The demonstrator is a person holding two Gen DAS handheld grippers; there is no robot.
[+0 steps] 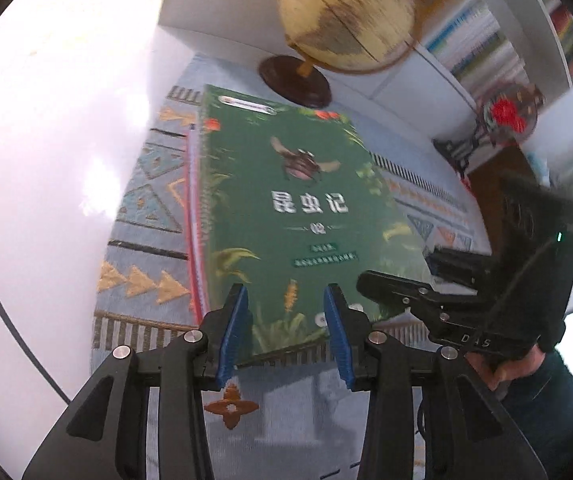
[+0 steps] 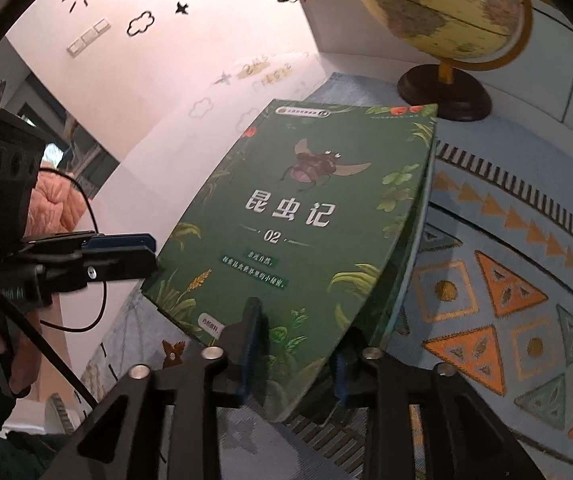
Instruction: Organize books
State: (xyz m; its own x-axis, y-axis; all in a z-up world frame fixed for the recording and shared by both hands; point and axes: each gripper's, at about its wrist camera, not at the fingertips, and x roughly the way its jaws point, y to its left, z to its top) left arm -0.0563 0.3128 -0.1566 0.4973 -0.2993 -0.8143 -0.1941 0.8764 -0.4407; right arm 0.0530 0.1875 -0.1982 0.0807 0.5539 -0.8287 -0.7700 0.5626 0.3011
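A home, likely a child's room or study corner: a white bookshelf (image 1: 482, 52) packed with colourful spines, an antique-style globe (image 1: 346, 16) on a dark base, a wall (image 2: 158, 40) with sun, cloud and star decals and the word "Sweet", and a patterned cloth (image 2: 506, 280) covering the counter
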